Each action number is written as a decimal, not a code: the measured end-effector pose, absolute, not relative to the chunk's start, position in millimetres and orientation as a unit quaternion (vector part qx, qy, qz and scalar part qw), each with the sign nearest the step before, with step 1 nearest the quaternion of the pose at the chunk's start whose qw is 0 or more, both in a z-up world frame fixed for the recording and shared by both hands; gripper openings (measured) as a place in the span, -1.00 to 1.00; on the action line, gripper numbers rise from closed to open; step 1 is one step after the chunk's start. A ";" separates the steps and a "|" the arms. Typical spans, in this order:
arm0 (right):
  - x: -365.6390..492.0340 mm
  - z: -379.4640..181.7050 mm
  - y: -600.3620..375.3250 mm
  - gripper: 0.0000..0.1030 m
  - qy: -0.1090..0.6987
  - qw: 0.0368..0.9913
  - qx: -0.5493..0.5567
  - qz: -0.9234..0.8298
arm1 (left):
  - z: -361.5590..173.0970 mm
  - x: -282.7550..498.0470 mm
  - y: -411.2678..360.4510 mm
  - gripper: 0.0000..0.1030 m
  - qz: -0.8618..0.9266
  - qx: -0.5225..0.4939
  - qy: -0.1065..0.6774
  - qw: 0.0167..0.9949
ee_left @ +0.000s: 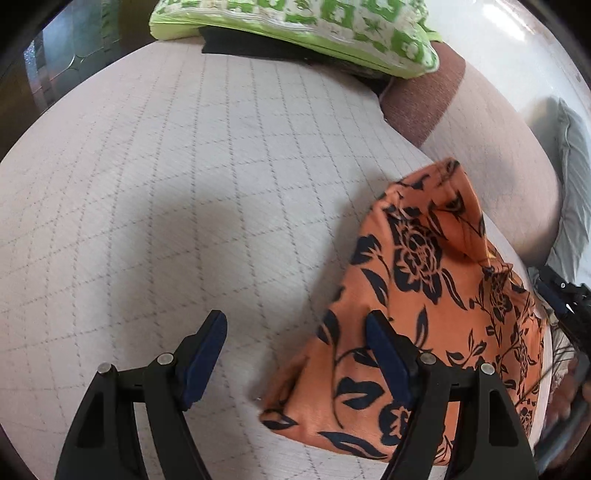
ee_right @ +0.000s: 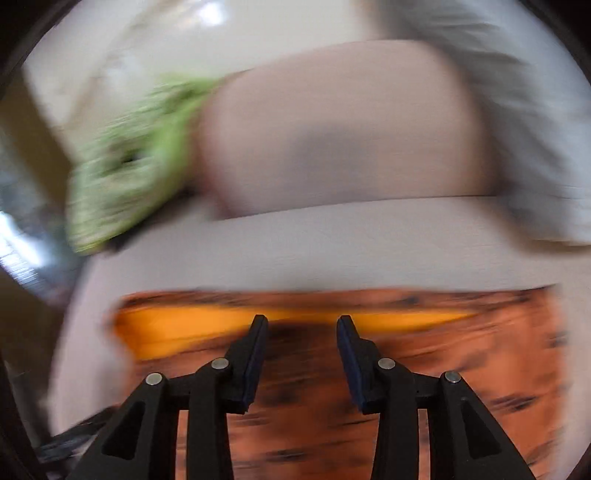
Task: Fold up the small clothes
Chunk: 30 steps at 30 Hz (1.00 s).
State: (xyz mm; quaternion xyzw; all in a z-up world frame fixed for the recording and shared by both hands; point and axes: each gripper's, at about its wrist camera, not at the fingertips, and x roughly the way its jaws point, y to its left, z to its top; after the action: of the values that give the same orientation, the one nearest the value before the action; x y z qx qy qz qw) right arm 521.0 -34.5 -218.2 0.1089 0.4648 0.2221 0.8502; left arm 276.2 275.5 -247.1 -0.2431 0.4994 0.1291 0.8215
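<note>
1. The garment (ee_left: 424, 302), orange with black flowers, lies on the quilted bed (ee_left: 166, 221), bunched with one corner peaked up toward the headboard, so it is not yet a flat fold.
2. The left gripper (ee_left: 295, 354) hangs over the garment's near left edge with its jaws wide apart and nothing between them. One finger is above bare quilt, the other above cloth, probably lined up to straddle that edge.
3. The right gripper (ee_right: 302, 328) points down over the garment (ee_right: 443, 369), near a yellow inner band (ee_right: 184, 328). Its jaws stand apart and grip no cloth; the view is blurred.
4. A green pillow (ee_left: 295, 33) sits at the far end, well clear.
</note>
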 end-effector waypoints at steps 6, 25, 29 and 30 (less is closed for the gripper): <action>466.9 -253.9 66.0 -0.19 0.519 0.780 0.134 0.324 | -241.0 262.0 295.0 0.52 0.141 -0.245 0.499 0.819; 485.2 -223.7 -89.6 -0.22 0.447 0.870 0.114 0.175 | -202.8 268.6 223.8 0.52 0.120 -0.122 0.417 0.893; 448.8 -254.8 -165.4 -0.22 0.490 0.858 0.097 0.117 | -221.5 278.8 203.0 0.52 0.119 -0.077 0.459 0.877; 440.2 -264.8 -180.4 -0.22 0.498 0.857 0.090 0.097 | -230.3 281.8 199.5 0.52 0.122 -0.067 0.478 0.867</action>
State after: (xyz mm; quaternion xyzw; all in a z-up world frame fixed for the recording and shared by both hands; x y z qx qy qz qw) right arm 440.2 -180.4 -264.8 0.0897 0.4983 0.0969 0.8569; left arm 281.8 199.5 -230.3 -0.0670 0.4777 0.1219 0.8675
